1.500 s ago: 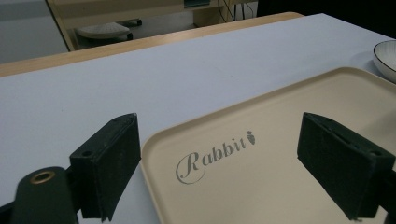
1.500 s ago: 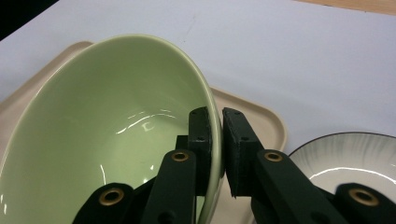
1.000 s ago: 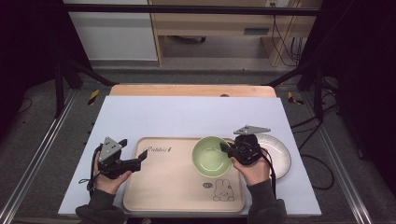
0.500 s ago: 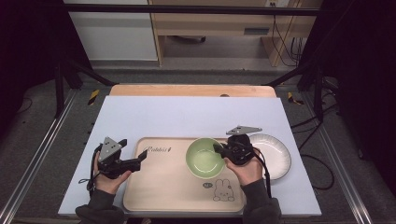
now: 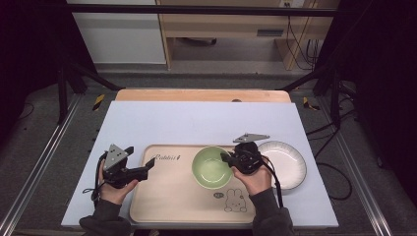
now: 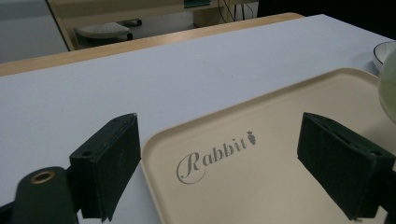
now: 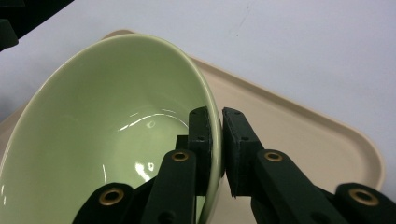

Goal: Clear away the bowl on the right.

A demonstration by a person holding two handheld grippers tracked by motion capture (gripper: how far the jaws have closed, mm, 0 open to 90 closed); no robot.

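The right hand-held gripper is clamped on the near-right rim of the green bowl, one jaw inside and one outside, the bowl over the beige tray. The left hand-held gripper gapes wide and empty at that tray's left edge. Whether the bowl's base touches the tray is hidden.

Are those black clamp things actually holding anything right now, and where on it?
The right gripper pinches the green bowl by its rim, one jaw inside, one outside. The left gripper is open, holding nothing.
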